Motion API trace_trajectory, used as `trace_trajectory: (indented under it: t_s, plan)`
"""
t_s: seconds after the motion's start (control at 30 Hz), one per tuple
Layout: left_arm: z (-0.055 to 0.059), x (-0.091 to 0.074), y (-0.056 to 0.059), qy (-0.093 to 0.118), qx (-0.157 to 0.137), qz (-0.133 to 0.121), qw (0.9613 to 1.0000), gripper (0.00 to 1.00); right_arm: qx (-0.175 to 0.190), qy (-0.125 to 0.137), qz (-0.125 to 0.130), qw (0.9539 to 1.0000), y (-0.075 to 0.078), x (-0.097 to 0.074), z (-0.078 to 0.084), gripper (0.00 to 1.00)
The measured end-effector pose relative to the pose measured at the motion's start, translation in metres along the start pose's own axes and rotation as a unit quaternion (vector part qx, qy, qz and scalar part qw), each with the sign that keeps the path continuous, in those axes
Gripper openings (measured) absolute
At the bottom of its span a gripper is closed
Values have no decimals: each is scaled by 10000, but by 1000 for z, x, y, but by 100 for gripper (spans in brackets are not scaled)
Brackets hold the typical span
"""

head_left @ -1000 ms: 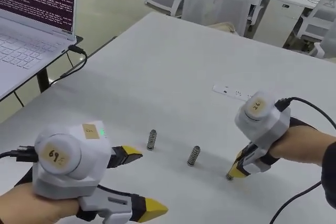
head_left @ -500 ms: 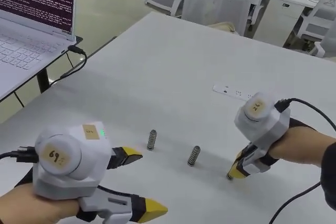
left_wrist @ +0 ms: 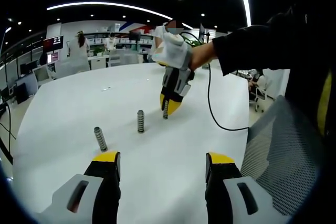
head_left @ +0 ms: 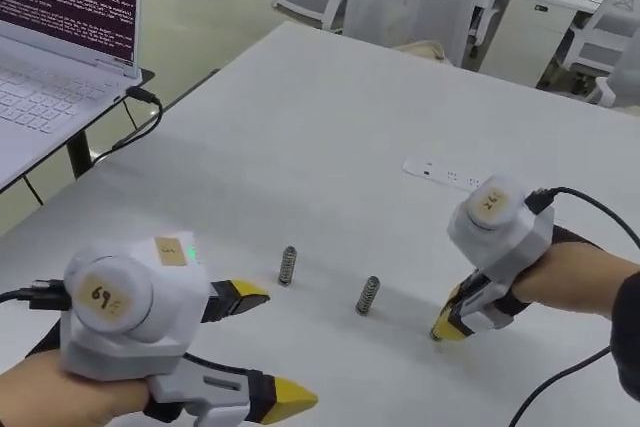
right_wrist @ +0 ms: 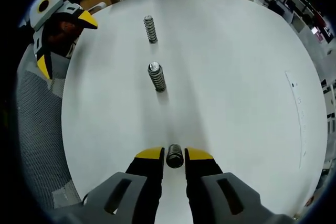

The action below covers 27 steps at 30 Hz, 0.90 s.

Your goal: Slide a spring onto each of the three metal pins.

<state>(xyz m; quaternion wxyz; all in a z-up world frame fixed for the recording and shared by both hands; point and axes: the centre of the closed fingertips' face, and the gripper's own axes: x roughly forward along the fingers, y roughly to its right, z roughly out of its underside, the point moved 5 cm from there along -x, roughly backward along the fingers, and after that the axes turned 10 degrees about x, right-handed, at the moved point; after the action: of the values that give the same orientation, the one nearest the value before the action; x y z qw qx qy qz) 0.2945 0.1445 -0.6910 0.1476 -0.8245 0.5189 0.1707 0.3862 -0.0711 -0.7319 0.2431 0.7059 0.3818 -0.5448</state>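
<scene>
Your right gripper is down at the table on the near right. Its jaws are drawn narrow around the third spring, which stands upright between the yellow tips. I cannot tell whether a pin sits inside it, because the coil hides whatever is beneath. Your left gripper hangs at the near left, jaws wide with nothing between them, apart from the work.

The other two springs stand upright in a row to the left: the middle spring near your right gripper, then the left spring beyond it. In the right gripper view the middle one shows a bright round cap at its top. That looks like a pin head, so I judge those two done.

The risks lie in the release.
- **Tilt:** if the coil is off the pin's line when you let go, it may catch on the tip and lean, or tip over.
- **Spring-back:** a squeezed spring can jump sideways as the jaws part, so open slowly.
- **Withdrawal:** draw straight back, since a swing to the left would clip the middle spring.
- **Cable:** watch the cable trailing from your right gripper, which could tug your hand mid-move.
</scene>
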Motion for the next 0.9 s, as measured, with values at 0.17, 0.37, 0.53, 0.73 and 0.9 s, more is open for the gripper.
trace_trajectory:
  t_s: [0.17, 0.37, 0.53, 0.73, 0.9]
  plan:
    - [1, 1, 0, -13, 0, 7, 10000, 62, 56, 76, 5, 10000, 0, -1, 2, 20]
    - [0, 1, 1, -30, 15, 27, 10000, 62, 118, 183, 34, 9998, 0, -3, 4, 27]
    - [0, 2, 1, -41, 21, 31, 10000, 62, 176, 367, 58, 9992, 1, -5, 4, 36]
    - [0, 3, 0, -67, 20, 39, 10000, 62, 297, 467, 67, 9984, 1, -5, 11, 43]
    - [1, 4, -1, -89, 15, 37, 10000, 62, 408, 604, 48, 9973, -1, -4, 16, 50]
